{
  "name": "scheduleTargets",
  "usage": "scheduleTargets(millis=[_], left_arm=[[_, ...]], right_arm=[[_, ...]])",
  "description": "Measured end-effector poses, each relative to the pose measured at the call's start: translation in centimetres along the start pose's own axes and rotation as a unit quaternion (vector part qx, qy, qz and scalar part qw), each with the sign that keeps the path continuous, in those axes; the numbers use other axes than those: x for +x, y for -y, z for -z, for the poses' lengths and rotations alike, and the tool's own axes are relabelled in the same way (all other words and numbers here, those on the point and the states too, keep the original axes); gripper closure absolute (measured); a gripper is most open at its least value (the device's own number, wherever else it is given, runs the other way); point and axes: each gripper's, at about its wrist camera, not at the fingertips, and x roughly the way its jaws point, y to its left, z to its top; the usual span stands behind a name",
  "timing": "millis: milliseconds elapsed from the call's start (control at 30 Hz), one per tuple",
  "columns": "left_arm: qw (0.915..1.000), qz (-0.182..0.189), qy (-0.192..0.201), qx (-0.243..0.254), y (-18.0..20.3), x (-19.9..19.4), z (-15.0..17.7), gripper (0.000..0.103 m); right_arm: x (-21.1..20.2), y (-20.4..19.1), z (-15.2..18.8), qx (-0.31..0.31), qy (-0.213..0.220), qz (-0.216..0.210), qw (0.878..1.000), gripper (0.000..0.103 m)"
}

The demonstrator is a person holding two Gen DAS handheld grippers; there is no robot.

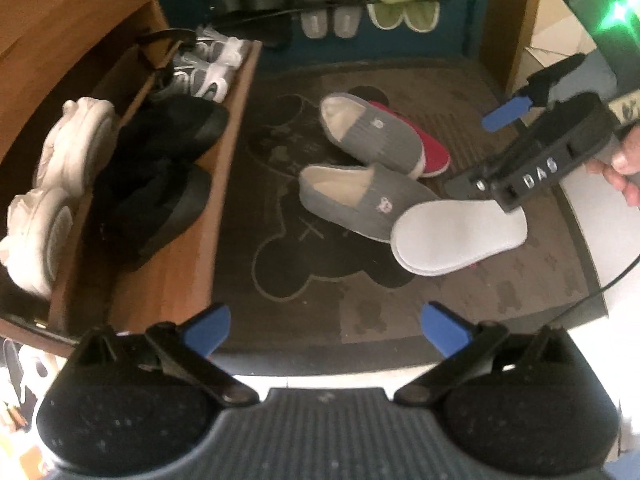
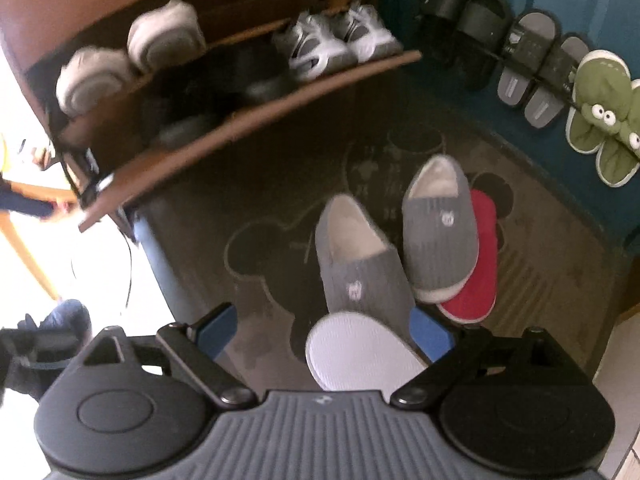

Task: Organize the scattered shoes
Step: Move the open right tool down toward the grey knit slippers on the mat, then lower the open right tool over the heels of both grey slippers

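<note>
Loose shoes on the dark floor mat: two grey slip-ons with pale lining, small white logo on each. Nearer grey slip-on lies upright, toe touching a white slipper flipped sole-up. Farther grey slip-on sits partly on top of a red slipper, which pokes out beside its toe end. Farther and nearer grey ones lie just beside each other, roughly parallel.

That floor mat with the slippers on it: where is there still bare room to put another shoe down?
The mat is bare along its near edge, before the left gripper, and in the strip between the wooden shelf and the grey slippers. The middle is crowded: grey slippers, a red slipper and a white sole overlap.
</note>
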Motion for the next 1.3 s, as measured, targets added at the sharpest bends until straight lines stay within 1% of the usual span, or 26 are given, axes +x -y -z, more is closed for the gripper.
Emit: scheduleTargets(millis=[100,167,233,267,333,400,467,567,667,767,933,1067,1200,1300], left_arm=[[1.0,0.006,0.0,0.001,0.0,-0.1,0.2,0.0],[0.9999,0.009,0.002,0.009,0.0,-0.3,0.1,0.0],[0.9999,0.008,0.004,0.011,0.0,-0.4,-0.1,0.0],[0.9999,0.005,0.006,0.011,-0.1,-0.5,-0.2,0.0],[0.9999,-0.001,0.008,0.006,-0.4,-0.6,-0.3,0.0],[1.0,0.001,0.007,-0.002,-0.7,-0.6,-0.4,0.0],[1.0,0.004,0.006,-0.003,-0.8,-0.6,-0.5,0.0],[1.0,0.003,0.004,0.004,-1.0,-0.4,-0.5,0.0],[1.0,0.002,-0.002,0.003,-1.5,0.0,-0.5,0.0],[1.0,0.003,-0.005,0.0,-1.9,0.3,-0.7,0.0],[0.9999,0.0,-0.006,0.01,-1.9,0.5,-1.1,0.0],[0.9998,0.015,-0.009,0.007,-2.0,0.7,-1.4,0.0],[0.9996,0.012,-0.008,0.023,-2.1,0.9,-1.6,0.0],[0.9996,0.018,-0.015,0.015,-2.8,1.3,-1.8,0.0]], right_arm=[[1.0,-0.3,1.5,0.002,-0.004,-0.015,1.0,0.01],[1.4,-0.6,1.8,-0.004,-0.014,-0.016,1.0,0.01],[1.8,-1.2,1.9,-0.024,-0.019,-0.011,0.999,0.01],[1.9,-1.3,1.8,-0.029,-0.02,-0.01,0.999,0.01],[2.1,-1.1,1.4,-0.013,-0.015,-0.003,1.0,0.01],[2.2,-0.7,0.9,0.004,-0.002,0.003,1.0,0.01],[2.5,-0.5,0.3,0.013,0.012,-0.001,1.0,0.01],[3.4,-0.7,-0.2,0.003,0.006,0.003,1.0,0.01],[4.9,-0.4,-0.6,-0.001,-0.001,0.002,1.0,0.01],[6.5,0.2,-0.8,-0.004,-0.006,0.012,1.0,0.01],[9.4,2.2,-1.4,0.01,-0.007,0.015,1.0,0.01],[11.5,3.3,-1.7,0.002,-0.004,0.013,1.0,0.01],[13.8,4.1,-1.8,-0.001,-0.004,0.015,1.0,0.01],[15.9,4.7,-2.0,-0.001,-0.013,0.012,1.0,0.01]])
